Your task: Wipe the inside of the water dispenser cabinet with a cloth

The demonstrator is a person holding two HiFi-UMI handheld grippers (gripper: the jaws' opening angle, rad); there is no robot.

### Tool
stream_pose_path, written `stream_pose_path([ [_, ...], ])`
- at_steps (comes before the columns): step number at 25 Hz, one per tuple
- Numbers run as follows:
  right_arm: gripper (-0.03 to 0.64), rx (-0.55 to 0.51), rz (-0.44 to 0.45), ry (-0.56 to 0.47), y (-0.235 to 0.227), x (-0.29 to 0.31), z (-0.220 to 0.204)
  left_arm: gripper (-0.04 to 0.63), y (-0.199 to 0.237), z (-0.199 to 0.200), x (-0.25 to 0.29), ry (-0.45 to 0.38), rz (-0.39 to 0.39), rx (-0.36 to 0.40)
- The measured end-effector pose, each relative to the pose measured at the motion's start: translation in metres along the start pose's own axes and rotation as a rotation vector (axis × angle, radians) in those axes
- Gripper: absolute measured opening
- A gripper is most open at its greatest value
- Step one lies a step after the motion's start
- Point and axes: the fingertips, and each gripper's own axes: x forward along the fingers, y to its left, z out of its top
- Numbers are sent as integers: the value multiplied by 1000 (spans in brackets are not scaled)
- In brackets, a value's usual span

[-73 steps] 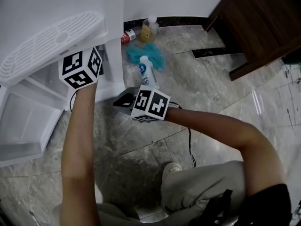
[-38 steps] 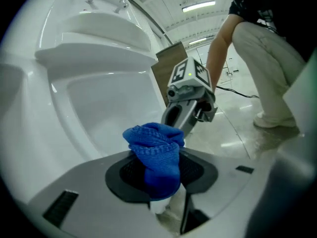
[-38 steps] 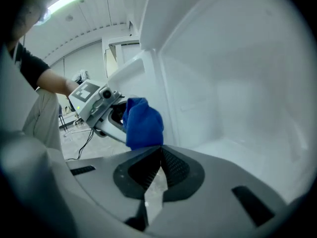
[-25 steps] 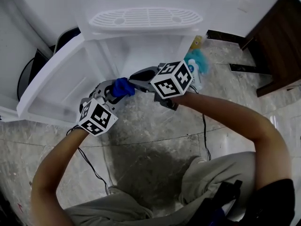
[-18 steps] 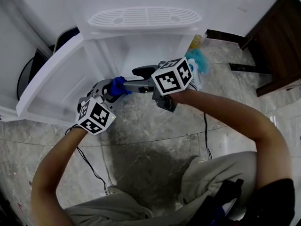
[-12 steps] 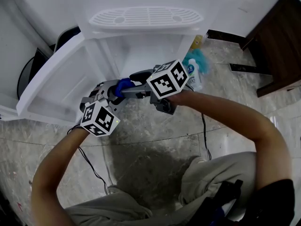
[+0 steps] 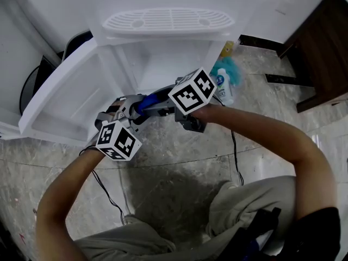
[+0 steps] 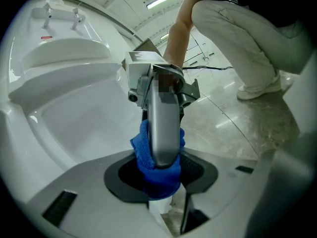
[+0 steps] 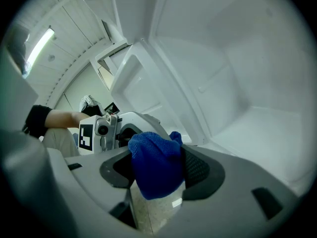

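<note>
The blue cloth [image 7: 145, 100] hangs bunched in front of the open water dispenser cabinet [image 7: 163, 64]. My left gripper [image 7: 134, 105] is shut on it from below; in the left gripper view the cloth [image 8: 157, 175] sits between its pads, with a grey finger of the right gripper lying over it. My right gripper [image 7: 148, 103] comes in from the right, its jaws closing with the cloth [image 9: 154, 168] between them. A sliver of dark pad still shows beside the cloth on the left. The white cabinet interior [image 9: 237, 83] lies just beyond the right gripper.
The cabinet door [image 7: 65, 102] stands swung open to the left. A white grille tray [image 7: 168, 19] tops the dispenser. A spray bottle [image 7: 224, 86], a teal cloth [image 7: 232, 67] and a yellow bottle [image 7: 227, 49] lie on the floor at right, near a dark wooden cabinet [image 7: 321, 42]. A cable [image 7: 236, 156] trails on the floor.
The right gripper's jaws have come apart and slid left around the blue cloth, hiding most of it. The left gripper has rolled and shifted slightly right.
</note>
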Motion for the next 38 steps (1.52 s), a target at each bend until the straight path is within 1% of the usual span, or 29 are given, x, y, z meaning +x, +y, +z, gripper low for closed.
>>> stream_pose_path([
  [5,184,-29,-17,24,-1,-2,-1,157,0,1,1,-5,2,6],
  [12,152,-52,-22,31,-5,-5,2,187,4,2,3,-32,31,-34],
  [15,141,-46,-22,31,-7,-7,2,201,6,4,3,-50,32,-79],
  [18,127,-26,-40,19,-15,-13,5,229,13,0,0,-54,50,-129],
  [21,120,-3,-52,1,-22,-21,9,229,19,-8,-4,-44,71,-153],
  [23,117,-14,-71,-9,-26,-25,13,227,22,-13,-5,-31,81,-172],
  [27,112,-8,-102,-29,-35,-31,17,225,30,-26,-9,-12,105,-258],
  [29,110,-13,-144,-47,-44,-38,21,221,32,-31,-12,-3,117,-291],
  [32,110,-22,-217,-83,-61,-48,30,140,38,-39,-18,4,154,-343],
  [34,110,-36,-269,-111,-71,-56,37,47,47,-39,-22,1,183,-382],
  [35,110,-45,-288,-124,-73,-59,41,15,50,-39,-24,0,189,-403],
  [38,110,-72,-313,-144,-76,-58,47,8,51,-41,-24,-8,173,-463],
])
